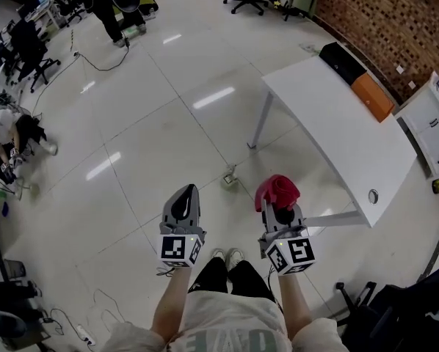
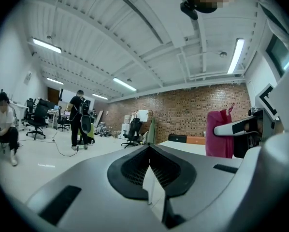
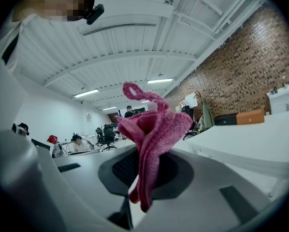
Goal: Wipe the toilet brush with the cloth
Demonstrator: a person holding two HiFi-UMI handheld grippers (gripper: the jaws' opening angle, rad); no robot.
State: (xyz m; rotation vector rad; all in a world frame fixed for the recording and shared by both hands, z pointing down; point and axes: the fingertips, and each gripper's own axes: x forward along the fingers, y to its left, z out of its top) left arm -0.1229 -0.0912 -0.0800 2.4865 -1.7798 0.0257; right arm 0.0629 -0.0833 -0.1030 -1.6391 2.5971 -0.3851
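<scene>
My right gripper [image 1: 277,210] is shut on a pink cloth [image 1: 277,191], which bunches up out of its jaws. In the right gripper view the cloth [image 3: 151,129] stands up between the closed jaws of the right gripper [image 3: 143,178]. My left gripper [image 1: 184,193] is held beside it to the left, shut and with nothing in it; its jaws [image 2: 150,151] meet. The left gripper view also catches the cloth [image 2: 219,135] off to the right. A small pale object [image 1: 229,177] stands on the floor just ahead of both grippers, too small to tell whether it is the toilet brush.
A white table [image 1: 337,123] runs along the right, with a black box [image 1: 342,62] and an orange box [image 1: 372,96] behind it by the brick wall. A white cabinet [image 1: 432,123] is at far right. Office chairs, floor cables and other people are at the left and back.
</scene>
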